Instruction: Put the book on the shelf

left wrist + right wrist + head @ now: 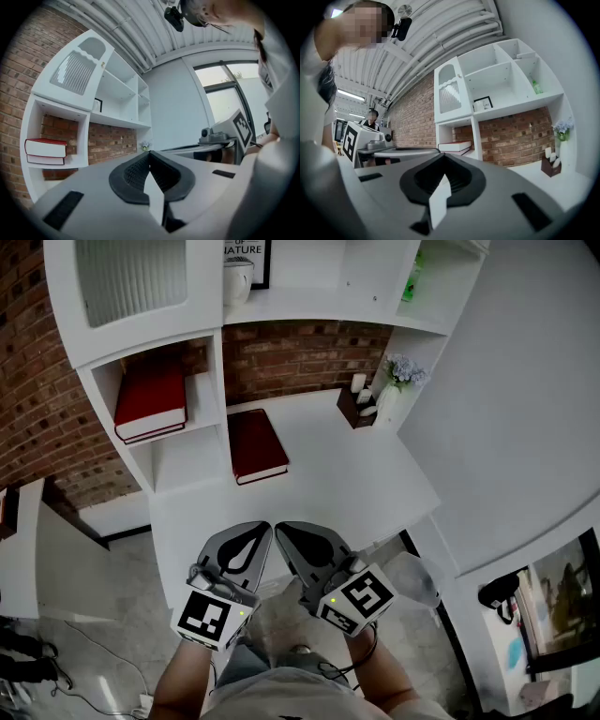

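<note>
A dark red book (256,445) lies flat on the white desk (337,474), next to the shelf unit's side panel. Two more red books (150,399) are stacked in the left shelf compartment, and this book stack (45,151) shows in the left gripper view and the same book stack (456,146) in the right gripper view. My left gripper (261,529) and right gripper (281,529) hover side by side at the desk's near edge, well short of the book. Both are shut with nothing between the jaws.
A white shelf unit (141,296) stands against a brick wall. A brown holder (357,409) and a small vase of flowers (401,373) sit at the desk's back right. A framed print and a white jar (238,277) stand on an upper shelf.
</note>
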{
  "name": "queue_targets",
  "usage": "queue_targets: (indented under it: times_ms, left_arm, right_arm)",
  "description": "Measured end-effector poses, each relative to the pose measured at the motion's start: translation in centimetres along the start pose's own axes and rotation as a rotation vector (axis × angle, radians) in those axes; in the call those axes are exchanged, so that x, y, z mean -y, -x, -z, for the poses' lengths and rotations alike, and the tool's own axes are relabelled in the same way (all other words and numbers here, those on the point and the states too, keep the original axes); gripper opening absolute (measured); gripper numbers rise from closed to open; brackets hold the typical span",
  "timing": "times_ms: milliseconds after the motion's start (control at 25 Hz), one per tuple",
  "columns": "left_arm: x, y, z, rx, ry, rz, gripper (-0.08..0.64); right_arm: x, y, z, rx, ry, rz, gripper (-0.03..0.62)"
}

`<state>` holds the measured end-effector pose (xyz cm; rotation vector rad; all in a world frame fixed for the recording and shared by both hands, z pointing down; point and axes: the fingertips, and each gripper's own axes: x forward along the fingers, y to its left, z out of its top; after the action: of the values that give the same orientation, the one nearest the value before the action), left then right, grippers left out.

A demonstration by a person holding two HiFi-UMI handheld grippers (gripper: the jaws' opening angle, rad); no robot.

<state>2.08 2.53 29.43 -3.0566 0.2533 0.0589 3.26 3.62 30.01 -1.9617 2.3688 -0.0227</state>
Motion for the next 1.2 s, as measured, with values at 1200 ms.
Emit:
queue_targets:
  times_ms: [1200]
  left_arm:
    - [-8.6,1.2,1.4,0.003,-0.006,0.013,0.012]
  right_arm:
    - [-0.4,-8.4,0.3,0.018,-0.012,0.040,0.009]
